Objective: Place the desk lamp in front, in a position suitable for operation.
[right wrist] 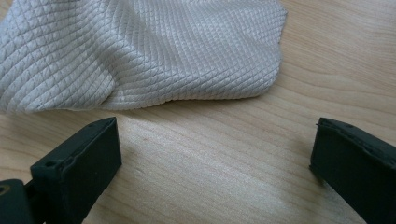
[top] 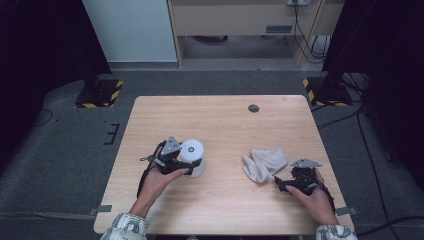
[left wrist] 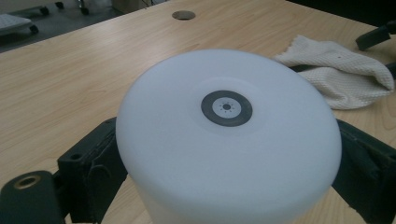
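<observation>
1. Closest to my left tongs (left wrist: pixel 224 154) is a white plastic cylinder with a small black-ringed disc on its flat top (left wrist: pixel 227 140); both jaws press its sides, so I hold it, standing upright on the pale wooden table (top: pixel 220 112).
2. Beyond the cylinder, toward my right tongs (right wrist: pixel 215 154), lies a crumpled cream quilted cloth (right wrist: pixel 140 51).
3. My right tongs are spread wide and hold nothing, low over bare wood, with the cloth's edge just ahead of the jaw tips, not touching them.
</observation>
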`<state>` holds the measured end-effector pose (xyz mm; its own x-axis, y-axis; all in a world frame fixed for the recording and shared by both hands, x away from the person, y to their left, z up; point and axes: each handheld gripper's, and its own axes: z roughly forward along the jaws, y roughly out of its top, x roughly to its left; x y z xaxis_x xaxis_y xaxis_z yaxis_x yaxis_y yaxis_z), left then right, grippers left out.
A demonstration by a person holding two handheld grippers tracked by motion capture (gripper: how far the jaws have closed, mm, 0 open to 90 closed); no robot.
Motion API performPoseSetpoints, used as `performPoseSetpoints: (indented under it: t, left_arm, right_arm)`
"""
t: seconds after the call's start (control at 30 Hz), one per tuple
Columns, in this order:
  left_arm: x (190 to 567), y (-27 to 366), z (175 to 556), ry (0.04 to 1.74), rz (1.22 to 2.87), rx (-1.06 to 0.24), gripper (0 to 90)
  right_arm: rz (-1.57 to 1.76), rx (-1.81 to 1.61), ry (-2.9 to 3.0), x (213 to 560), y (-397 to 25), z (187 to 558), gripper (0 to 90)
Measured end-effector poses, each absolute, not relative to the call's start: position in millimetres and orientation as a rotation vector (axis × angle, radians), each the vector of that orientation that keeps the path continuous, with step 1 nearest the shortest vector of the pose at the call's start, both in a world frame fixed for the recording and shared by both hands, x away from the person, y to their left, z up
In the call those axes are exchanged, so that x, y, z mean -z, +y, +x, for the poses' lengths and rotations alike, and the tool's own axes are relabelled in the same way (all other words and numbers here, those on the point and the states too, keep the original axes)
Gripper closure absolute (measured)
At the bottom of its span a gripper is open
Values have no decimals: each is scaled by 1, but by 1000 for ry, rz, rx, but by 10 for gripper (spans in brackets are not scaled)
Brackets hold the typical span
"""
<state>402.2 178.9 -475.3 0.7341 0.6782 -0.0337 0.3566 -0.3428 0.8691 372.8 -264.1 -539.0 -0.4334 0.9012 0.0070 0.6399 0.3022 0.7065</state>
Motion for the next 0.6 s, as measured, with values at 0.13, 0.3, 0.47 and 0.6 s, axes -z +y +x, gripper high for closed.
performPoseSetpoints:
  t: [0.13,0.3,0.47,0.6]
  left_arm:
    - [475,162,395,743,1979,-390,73]
    - [474,146,387,689,2000,-377,74]
    - [474,134,382,658,2008,-361,75]
    - [473,127,377,635,2017,-339,74]
  right_arm:
    - [1372,-908,2188,539,-263,373,21]
    - [1376,-908,2190,539,-263,373,21]
    - [1375,-908,2191,539,-263,373,21]
    - [1375,-910,2190,539,-263,373,21]
